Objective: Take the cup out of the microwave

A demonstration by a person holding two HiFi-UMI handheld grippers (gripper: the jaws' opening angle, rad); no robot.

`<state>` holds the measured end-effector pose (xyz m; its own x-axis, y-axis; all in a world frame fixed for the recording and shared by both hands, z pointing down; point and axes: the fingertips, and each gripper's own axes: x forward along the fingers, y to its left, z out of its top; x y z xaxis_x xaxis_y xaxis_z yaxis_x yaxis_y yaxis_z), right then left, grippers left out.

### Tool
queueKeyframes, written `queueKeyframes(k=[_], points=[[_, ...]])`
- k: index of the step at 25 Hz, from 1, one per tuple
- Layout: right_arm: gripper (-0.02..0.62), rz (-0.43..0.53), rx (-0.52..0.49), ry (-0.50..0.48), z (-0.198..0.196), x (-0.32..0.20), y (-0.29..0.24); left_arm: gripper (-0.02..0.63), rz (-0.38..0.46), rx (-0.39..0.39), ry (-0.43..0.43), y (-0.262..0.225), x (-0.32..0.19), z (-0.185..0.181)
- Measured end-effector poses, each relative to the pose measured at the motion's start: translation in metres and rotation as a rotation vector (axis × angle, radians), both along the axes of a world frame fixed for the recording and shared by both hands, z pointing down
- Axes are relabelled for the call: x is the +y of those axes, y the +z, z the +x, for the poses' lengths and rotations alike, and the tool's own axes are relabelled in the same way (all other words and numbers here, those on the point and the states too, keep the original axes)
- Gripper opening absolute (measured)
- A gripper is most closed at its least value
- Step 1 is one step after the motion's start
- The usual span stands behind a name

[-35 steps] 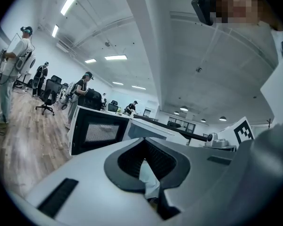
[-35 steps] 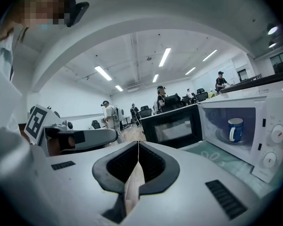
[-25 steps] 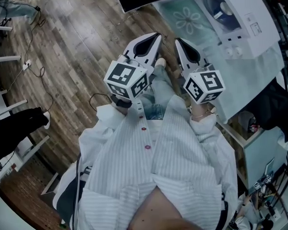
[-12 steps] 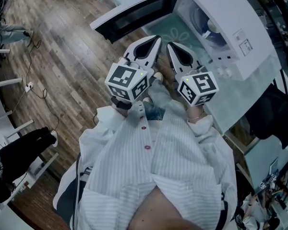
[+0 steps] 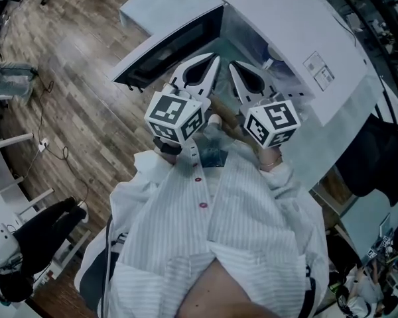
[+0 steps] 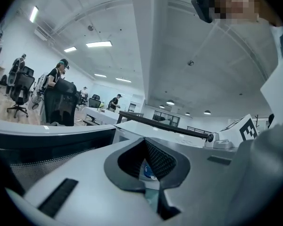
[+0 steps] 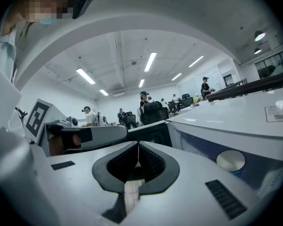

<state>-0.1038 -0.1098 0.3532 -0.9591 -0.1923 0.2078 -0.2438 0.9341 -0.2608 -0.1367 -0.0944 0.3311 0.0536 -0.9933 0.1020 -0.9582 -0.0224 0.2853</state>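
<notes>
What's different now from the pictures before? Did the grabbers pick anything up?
The person stepped closer to the open microwave, so the left gripper and right gripper now point near its opening, and its door shows fully. Nothing was grabbed or let go. Both grippers stayed shut and empty, side by side, and the cup is still inside.

Dark wood-plank floor, thin cable trailing across it. White ceiling, long strip lights lit. Open-plan room: black office chair, desks and people far off. Far wall white.
</notes>
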Motion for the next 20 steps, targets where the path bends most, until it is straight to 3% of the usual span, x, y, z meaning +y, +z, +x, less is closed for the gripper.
queueKeyframes(k=[9,20], points=[[0.035,0.007,0.000,0.102,0.017,-0.029,-0.004,0.009,0.007,0.003,0.110,-0.003,-0.036,0.016],[0.035,-0.005,0.018,0.343,0.045,-0.058,-0.002,0.009,0.015,0.010,0.347,-0.010,-0.071,0.043]])
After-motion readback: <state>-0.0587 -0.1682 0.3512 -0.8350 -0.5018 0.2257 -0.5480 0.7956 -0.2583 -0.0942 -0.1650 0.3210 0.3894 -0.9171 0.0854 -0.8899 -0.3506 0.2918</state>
